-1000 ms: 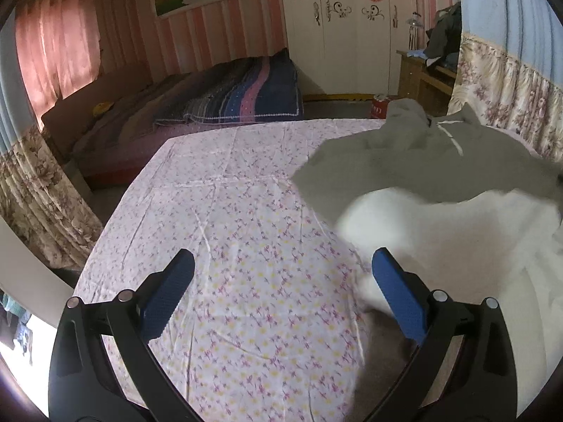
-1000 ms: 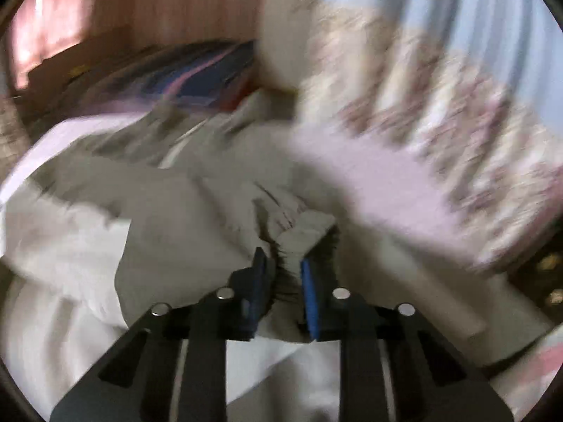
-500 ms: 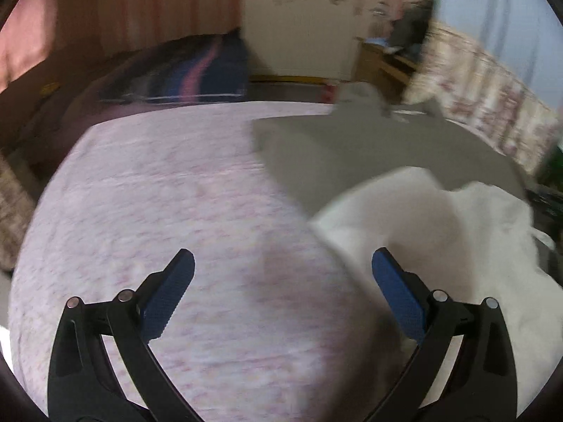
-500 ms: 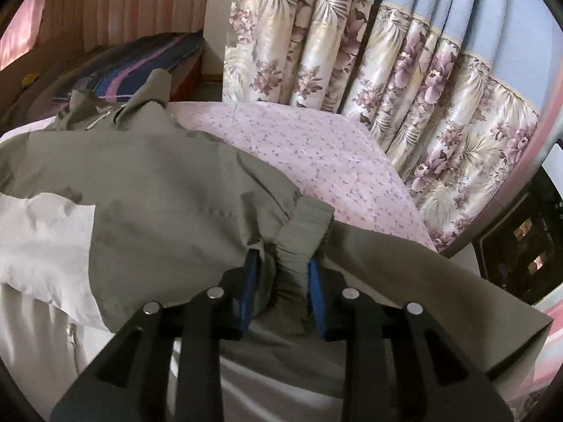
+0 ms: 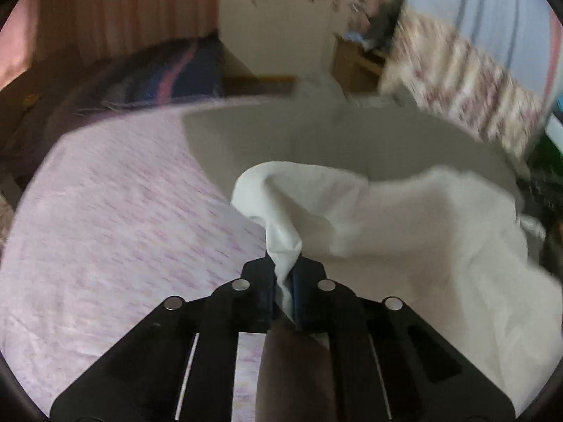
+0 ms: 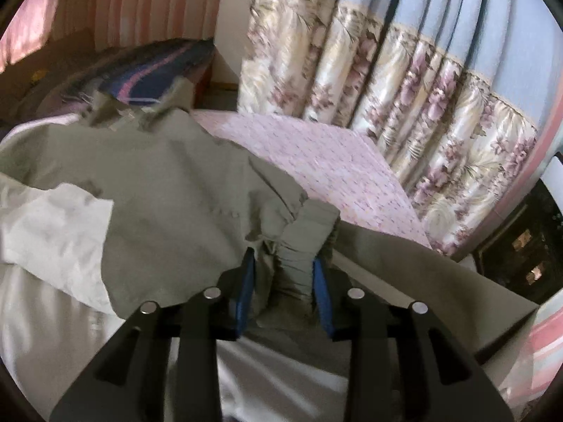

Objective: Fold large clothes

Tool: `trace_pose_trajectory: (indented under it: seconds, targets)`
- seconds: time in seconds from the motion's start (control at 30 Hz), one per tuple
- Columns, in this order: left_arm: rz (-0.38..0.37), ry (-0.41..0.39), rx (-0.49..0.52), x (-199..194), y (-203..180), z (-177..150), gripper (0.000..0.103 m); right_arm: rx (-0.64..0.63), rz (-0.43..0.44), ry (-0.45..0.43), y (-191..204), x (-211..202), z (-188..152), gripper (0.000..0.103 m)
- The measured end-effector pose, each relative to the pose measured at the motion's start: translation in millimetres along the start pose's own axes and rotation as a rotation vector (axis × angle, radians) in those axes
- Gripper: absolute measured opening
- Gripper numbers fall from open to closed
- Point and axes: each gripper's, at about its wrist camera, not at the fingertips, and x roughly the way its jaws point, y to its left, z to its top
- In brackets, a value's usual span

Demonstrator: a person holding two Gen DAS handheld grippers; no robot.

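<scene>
A large jacket, olive-grey on top [image 5: 352, 140] and white below [image 5: 404, 218], lies on a bed with a pink flowered sheet [image 5: 123, 211]. My left gripper [image 5: 283, 274] is shut on a pinched fold of the white fabric and lifts it off the sheet. In the right wrist view the olive part [image 6: 169, 190] and the white part [image 6: 52, 218] spread to the left. My right gripper [image 6: 283, 267] is shut on the gathered olive cuff [image 6: 302, 242] of a sleeve.
A flowered curtain [image 6: 404, 88] hangs close behind the bed's far right edge. A second bed with a dark striped blanket [image 5: 158, 77] stands beyond. A wooden side table [image 5: 359, 63] and a white wardrobe [image 5: 281, 28] are at the back.
My left gripper was open beside the white fabric; it has moved right and shut on a fold of it. My right gripper kept hold of the cuff, its jaws a little wider apart.
</scene>
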Motion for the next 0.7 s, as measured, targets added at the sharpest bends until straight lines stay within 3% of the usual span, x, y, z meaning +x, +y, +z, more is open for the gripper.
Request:
trace_pose_trajectory:
  seconds: [0.13,0.23,0.3,0.37,0.4,0.47,0.5,0.57,0.6,0.63,0.7]
  targets:
    - [0.068,-0.088,-0.001,-47.4,15.5,25.0,0.003,-0.012,0.097,-0.047,20.0,-24.1,11.7,0.033]
    - [0.211,-0.129,0.04,-65.9,23.3,32.8,0.001,-0.007,0.184,-0.042,36.2,-24.8,17.9,0.033]
    - [0.244,-0.062,-0.016,-51.6,52.3,27.9,0.0,-0.032,0.207,-0.016,51.8,-10.4,17.8,0.034]
    - [0.336,0.0,-0.033,-31.4,73.0,14.4,0.0,-0.071,0.143,0.04,64.1,14.0,12.1,0.039]
    - [0.327,0.053,-0.044,-21.0,80.8,5.3,0.0,-0.078,0.131,0.053,65.6,20.3,9.6,0.04]
    - [0.289,0.085,-0.084,-16.8,90.3,-10.2,0.001,-0.075,0.133,0.061,63.3,24.2,6.3,0.041]
    - [0.284,0.085,-0.073,-20.5,90.2,-16.9,0.007,-0.077,0.138,0.059,62.0,23.0,6.4,0.043]
    - [0.27,0.063,-0.083,-32.2,89.6,-20.7,0.037,-0.077,0.126,0.062,58.4,22.8,9.1,0.058]
    - [0.268,0.042,-0.09,-39.3,87.6,-19.5,0.061,-0.067,0.119,0.053,55.0,20.3,11.8,0.058]
    - [0.274,0.02,-0.093,-46.5,85.9,-17.3,0.073,-0.057,0.12,0.045,53.0,16.7,14.3,0.059]
    - [0.279,-0.02,-0.083,-59.6,76.3,-9.1,0.081,-0.02,0.119,0.007,46.2,2.1,19.9,0.069]
